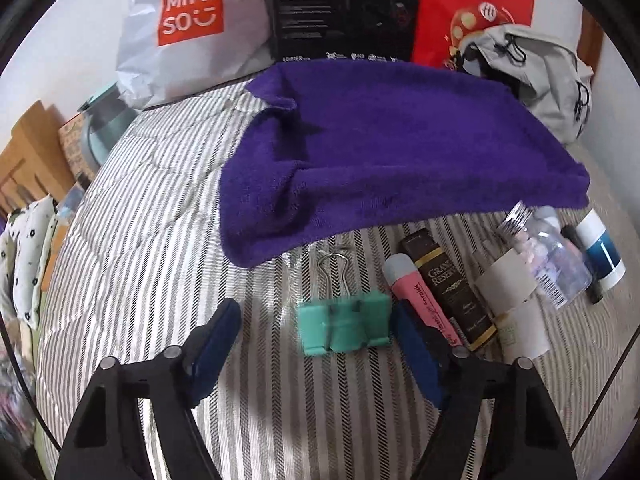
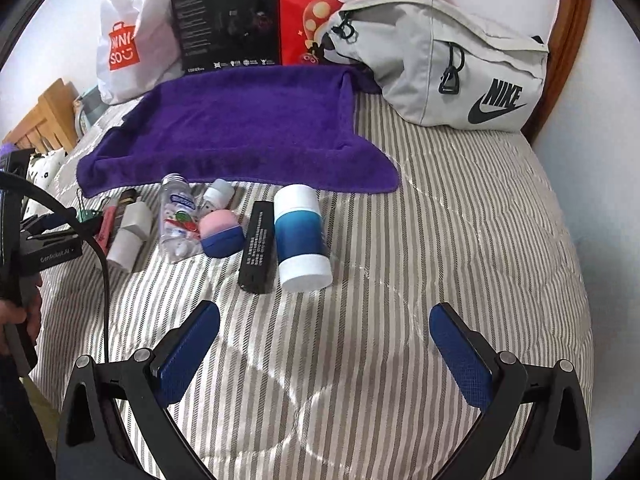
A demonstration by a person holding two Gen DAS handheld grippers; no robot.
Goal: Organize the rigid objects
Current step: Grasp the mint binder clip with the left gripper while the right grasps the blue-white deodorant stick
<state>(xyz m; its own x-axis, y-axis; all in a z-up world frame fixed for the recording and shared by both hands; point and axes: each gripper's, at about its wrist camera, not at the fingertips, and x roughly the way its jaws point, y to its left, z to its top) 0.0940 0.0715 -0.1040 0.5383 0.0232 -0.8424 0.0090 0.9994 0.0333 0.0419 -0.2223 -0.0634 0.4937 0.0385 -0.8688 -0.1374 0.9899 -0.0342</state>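
Both my tongs gape apart over the striped bed (image 2: 460,220): left tongs (image 1: 316,328) straddling the green binder clip (image 1: 345,325), right tongs (image 2: 324,332) empty.

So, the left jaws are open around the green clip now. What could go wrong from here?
1. The clip lies close to the pink highlighter; the left gripper may nudge the highlighter as its jaws close.
2. The quilt is soft, so pressing down could sink the clip and spoil the grip.
3. The bottle and the blue-white tube lie on their sides and might roll if the quilt shifts.
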